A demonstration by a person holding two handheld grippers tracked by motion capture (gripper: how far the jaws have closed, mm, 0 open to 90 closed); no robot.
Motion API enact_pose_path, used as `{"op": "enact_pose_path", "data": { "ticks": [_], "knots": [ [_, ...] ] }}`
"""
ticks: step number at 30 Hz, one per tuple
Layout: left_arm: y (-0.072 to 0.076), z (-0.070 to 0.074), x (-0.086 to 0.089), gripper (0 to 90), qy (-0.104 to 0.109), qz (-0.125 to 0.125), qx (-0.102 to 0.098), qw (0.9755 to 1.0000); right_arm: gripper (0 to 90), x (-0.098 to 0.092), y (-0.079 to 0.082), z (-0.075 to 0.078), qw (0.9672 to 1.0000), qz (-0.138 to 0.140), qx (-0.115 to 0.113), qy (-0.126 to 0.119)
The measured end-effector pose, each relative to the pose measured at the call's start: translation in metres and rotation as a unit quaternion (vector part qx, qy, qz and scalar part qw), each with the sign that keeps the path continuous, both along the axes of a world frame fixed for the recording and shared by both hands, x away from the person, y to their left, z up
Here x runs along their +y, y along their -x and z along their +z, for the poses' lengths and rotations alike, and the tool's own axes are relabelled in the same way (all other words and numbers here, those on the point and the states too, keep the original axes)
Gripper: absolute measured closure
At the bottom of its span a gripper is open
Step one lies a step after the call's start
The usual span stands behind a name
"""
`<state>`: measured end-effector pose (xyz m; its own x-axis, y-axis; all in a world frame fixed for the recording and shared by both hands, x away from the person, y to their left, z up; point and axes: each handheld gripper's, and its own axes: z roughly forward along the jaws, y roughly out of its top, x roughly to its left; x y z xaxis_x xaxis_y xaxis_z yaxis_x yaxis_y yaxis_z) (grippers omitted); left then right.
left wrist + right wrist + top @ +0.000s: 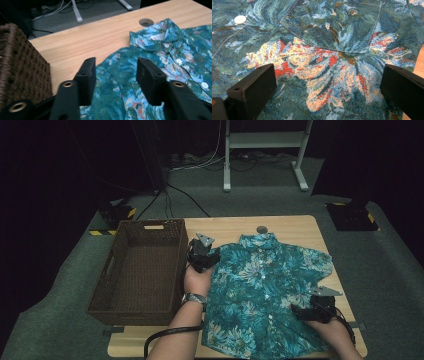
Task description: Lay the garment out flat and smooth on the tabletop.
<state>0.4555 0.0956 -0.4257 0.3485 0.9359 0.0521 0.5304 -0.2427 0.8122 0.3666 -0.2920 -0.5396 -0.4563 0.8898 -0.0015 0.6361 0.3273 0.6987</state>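
Note:
A teal floral short-sleeved shirt (260,290) lies spread flat, buttoned side up, on the wooden table (220,225). My left gripper (202,255) hovers at the shirt's left shoulder, beside the basket; its jaws stand apart over the shirt's sleeve (115,82) with nothing pinched between them. My right gripper (312,312) sits low over the shirt's lower right part, jaws spread wide, and the printed fabric (324,62) lies flat under them without being gripped.
A dark brown wicker basket (142,270) with nothing in it stands at the table's left side, close to my left gripper. A round cable hole (262,229) sits just behind the collar. Bare wood shows behind the shirt. A white desk frame (265,150) stands on the floor beyond.

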Motion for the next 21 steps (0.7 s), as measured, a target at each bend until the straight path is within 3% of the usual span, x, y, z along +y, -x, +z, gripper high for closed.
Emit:
{"op": "enact_pose_path", "data": {
  "ticks": [7,11,16,21],
  "knots": [
    [0.003,-0.014,-0.008,26.8,0.016,-0.014,0.012,0.9997,0.3,0.0,0.0,0.0,1.0,0.001,0.0,0.001],
    [0.007,-0.022,-0.011,19.6,0.025,-0.029,0.017,0.9991,0.3,0.0,0.0,0.0,1.0,0.001,0.0,0.0],
    [0.01,-0.035,-0.015,4.8,0.041,-0.06,0.031,0.9969,0.3,0.0,0.0,0.0,1.0,0.001,0.0,0.0],
    [0.019,-0.052,-0.019,0.0,0.05,-0.093,0.042,0.9935,0.3,0.0,0.0,0.0,1.0,0.002,0.0,0.0]
  ]
}}
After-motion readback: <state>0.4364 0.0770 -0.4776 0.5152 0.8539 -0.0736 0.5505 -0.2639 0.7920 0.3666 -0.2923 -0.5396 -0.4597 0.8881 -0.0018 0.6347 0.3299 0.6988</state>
